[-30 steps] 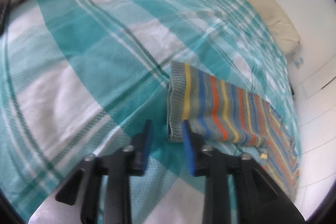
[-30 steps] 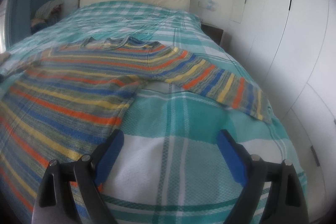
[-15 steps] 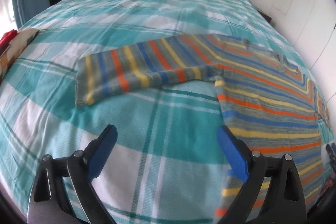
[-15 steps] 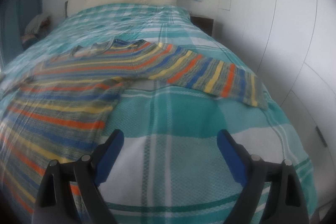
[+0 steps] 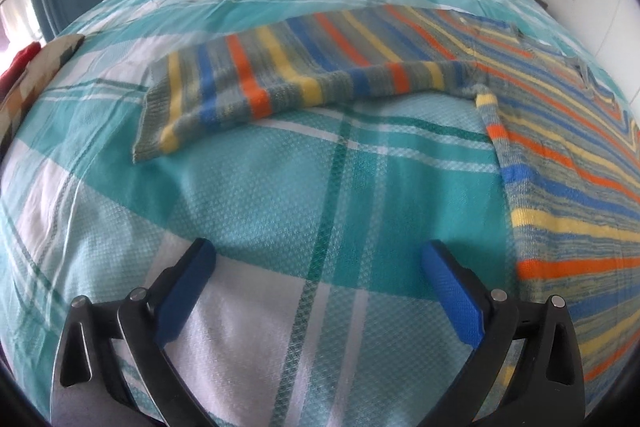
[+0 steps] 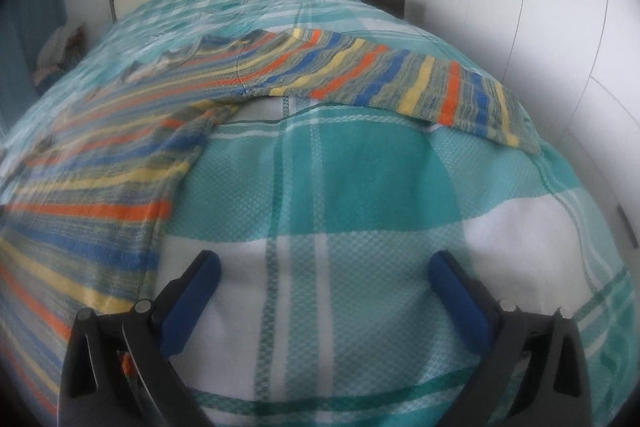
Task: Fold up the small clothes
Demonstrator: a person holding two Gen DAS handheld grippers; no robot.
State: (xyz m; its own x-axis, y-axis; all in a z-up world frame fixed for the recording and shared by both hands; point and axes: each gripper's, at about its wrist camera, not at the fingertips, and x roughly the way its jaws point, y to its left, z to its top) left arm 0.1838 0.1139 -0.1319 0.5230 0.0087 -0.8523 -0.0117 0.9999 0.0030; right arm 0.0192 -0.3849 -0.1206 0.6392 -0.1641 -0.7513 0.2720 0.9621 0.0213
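Left gripper (image 5: 318,257) and right gripper (image 6: 324,269) just spread wide, empty, over bedspread (image 5: 280,187); striped sweater (image 5: 560,155) flat beyond.

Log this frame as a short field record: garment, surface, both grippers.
garment: striped knit sweater, orange, blue, yellow and grey, spread flat, unfolded
left sleeve: stretched out sideways
right sleeve: stretched out toward the bed edge
surface: teal and white checked bedspread
left gripper: jaws just opened wide, nothing between them
right gripper: jaws just opened wider, nothing between them
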